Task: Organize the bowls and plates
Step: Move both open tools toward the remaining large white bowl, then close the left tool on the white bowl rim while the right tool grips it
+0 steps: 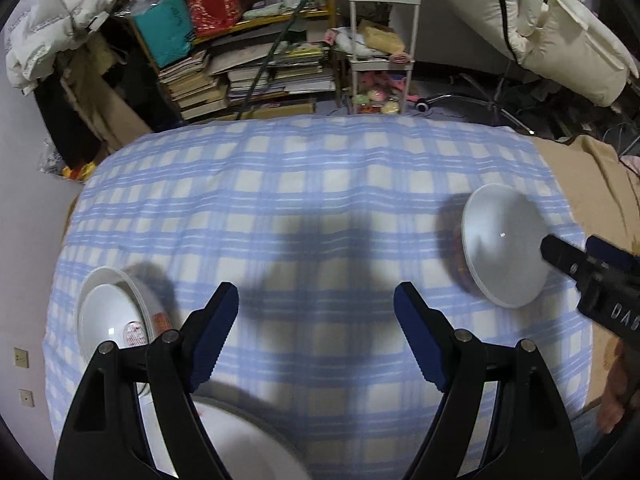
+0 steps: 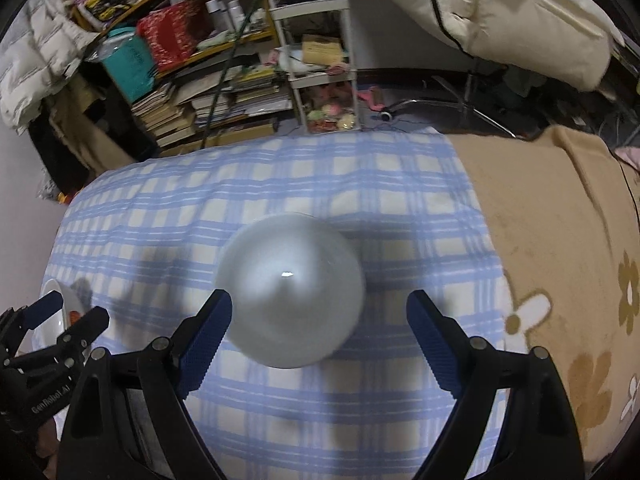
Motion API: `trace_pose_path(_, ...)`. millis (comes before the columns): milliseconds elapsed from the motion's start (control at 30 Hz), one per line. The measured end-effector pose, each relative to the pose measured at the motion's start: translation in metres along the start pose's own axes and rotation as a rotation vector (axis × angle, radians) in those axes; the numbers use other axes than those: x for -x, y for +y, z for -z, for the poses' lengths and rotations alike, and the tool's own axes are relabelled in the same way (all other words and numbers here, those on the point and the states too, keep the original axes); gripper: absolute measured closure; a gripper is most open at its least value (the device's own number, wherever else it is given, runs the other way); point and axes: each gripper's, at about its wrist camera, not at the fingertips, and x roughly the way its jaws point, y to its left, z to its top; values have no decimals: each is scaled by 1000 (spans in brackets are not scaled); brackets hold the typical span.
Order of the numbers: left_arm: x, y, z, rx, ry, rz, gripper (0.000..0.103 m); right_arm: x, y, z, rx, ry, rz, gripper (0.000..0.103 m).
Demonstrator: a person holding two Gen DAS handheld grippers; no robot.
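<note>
A white bowl stack sits at the right of the blue checked cloth; in the right wrist view this bowl lies just ahead of my open, empty right gripper, whose fingers straddle it from above. At the left, nested white bowls with a red print rest beside my open, empty left gripper. A white plate lies under the left gripper at the near edge. The right gripper's fingers show beside the right bowl. The left gripper shows at the lower left.
Cluttered shelves with stacked books and a white cart stand beyond the far edge. A tan flower-print blanket lies to the right of the cloth. A cream padded coat hangs at the back right.
</note>
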Motion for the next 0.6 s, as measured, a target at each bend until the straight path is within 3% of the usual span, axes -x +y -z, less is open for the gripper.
trace_pose_path(267,-17,-28,-12,-36,13,19,24,-7,-15,-4,-30,4,-27,10)
trace_pose_path(533,-37,-47,-23,-47,59,59,24,-24,-24,-4,-44,42,-25,19)
trace_pose_path(600,-43,-52,-26,-46,73,79,24,-31,-27,-4,-52,58,-33,26)
